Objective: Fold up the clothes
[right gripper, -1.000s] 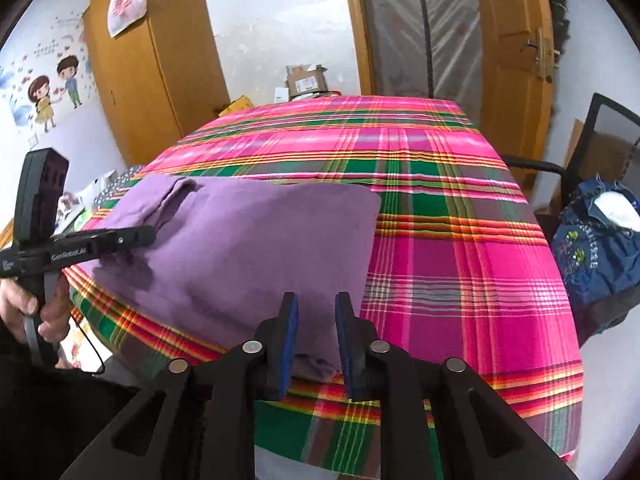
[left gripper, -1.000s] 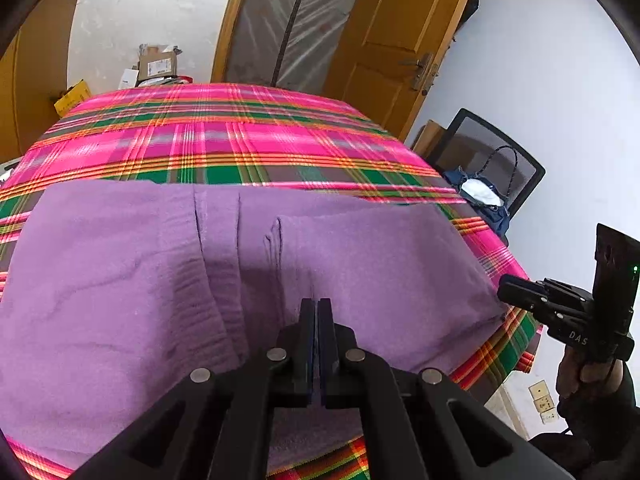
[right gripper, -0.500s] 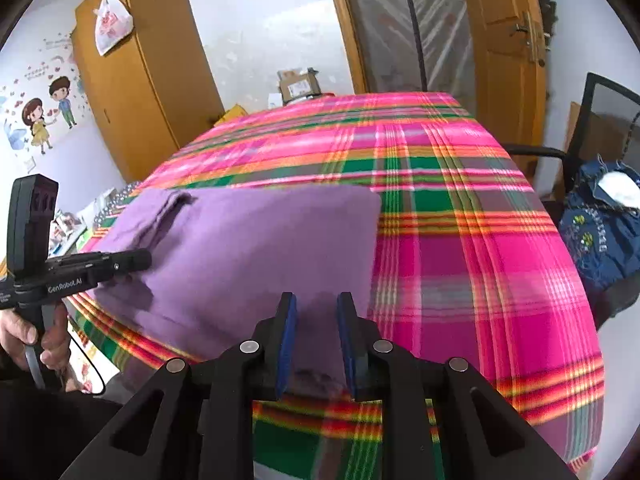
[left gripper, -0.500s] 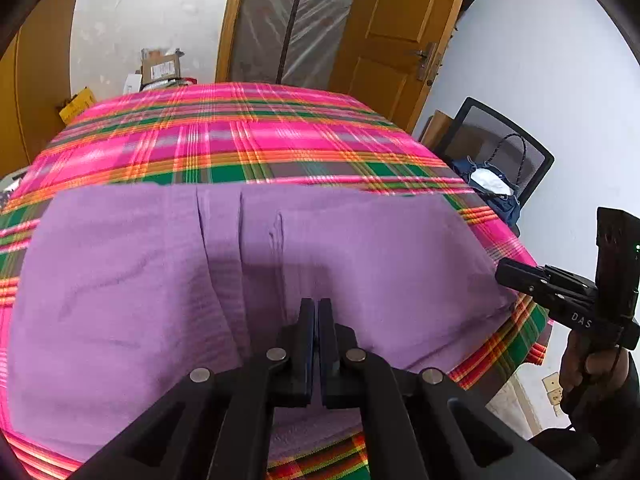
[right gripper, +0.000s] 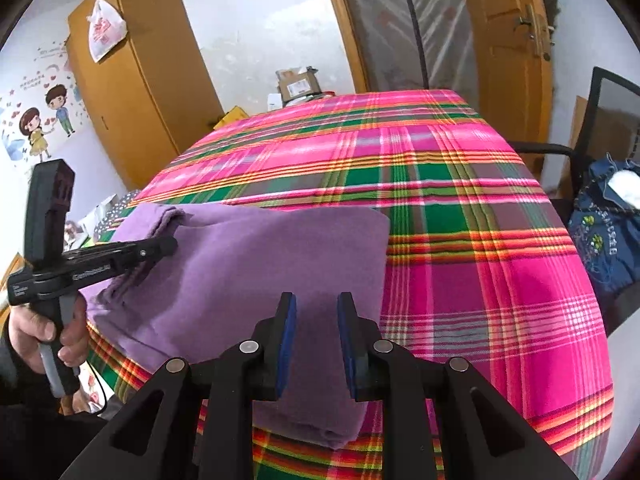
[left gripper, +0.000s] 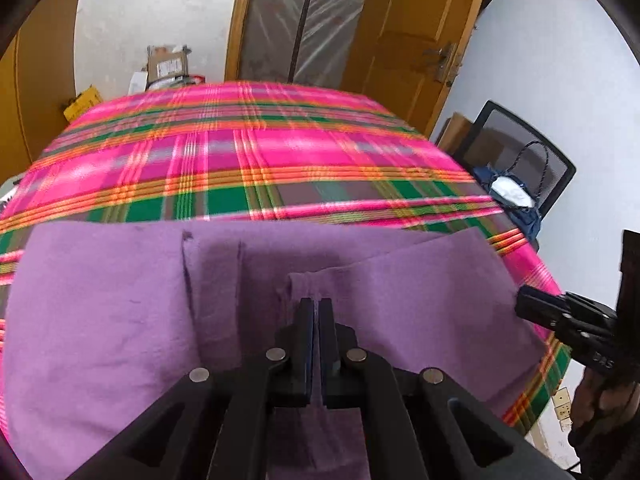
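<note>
Left wrist view: left gripper (left gripper: pixel 316 312) pinched tight on a lifted fold of purple cloth (left gripper: pixel 100 312), ready to carry it over; right gripper (right gripper: pixel 316 316) gapes, empty, above the cloth's near corner.

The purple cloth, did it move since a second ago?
Yes. The left gripper, shut on the purple cloth, has lifted and pulled a layer of it up and forward, so a new raised fold stands by its tips. The right gripper opened a little wider and stays over the cloth's near corner, holding nothing. The plaid tablecloth has not shifted.
</note>
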Motion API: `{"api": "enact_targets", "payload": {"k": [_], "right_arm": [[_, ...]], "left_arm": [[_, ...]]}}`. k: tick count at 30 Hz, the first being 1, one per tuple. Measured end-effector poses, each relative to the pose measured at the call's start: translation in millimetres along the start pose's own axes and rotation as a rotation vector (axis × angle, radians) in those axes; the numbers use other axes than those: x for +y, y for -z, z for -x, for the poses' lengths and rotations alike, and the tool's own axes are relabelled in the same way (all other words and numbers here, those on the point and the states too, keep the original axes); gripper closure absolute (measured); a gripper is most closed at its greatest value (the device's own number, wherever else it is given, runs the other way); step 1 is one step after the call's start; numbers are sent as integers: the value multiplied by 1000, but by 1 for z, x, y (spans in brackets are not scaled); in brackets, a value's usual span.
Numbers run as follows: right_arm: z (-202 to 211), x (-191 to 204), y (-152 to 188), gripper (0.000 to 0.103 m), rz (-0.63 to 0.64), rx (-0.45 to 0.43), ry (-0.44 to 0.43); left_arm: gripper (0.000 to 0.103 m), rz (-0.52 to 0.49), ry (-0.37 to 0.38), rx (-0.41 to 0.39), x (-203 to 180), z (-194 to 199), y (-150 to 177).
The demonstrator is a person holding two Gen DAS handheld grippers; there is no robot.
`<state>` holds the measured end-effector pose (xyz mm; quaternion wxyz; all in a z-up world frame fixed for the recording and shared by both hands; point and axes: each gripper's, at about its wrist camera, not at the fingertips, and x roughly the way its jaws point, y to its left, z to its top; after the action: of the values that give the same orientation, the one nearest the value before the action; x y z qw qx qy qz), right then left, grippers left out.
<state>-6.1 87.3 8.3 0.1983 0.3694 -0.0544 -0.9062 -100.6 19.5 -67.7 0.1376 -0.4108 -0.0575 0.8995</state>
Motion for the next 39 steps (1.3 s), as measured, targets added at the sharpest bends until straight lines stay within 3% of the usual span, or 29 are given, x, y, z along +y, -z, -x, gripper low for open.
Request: {"api": "enact_targets", "payload": {"k": [9,16,19,21,39], "right_arm": [[-3,-5,-5,81,-27,11,-9],[3,-24,-4,80,-147,-5,-60],[7,-31,-3,70,-186,-18,-59],[8,-35,-3,69,-206,-23,-60],[-12,-49,2,67,-299,61,-158]], "left_arm": [[101,28,40,-6,6,11,5],[101,18,65,-4,2,22,18],[101,9,79,-1,-1,25,24],[101,3,88,2,-3,27,28],[101,-17,131,-2,1,31,42]]}}
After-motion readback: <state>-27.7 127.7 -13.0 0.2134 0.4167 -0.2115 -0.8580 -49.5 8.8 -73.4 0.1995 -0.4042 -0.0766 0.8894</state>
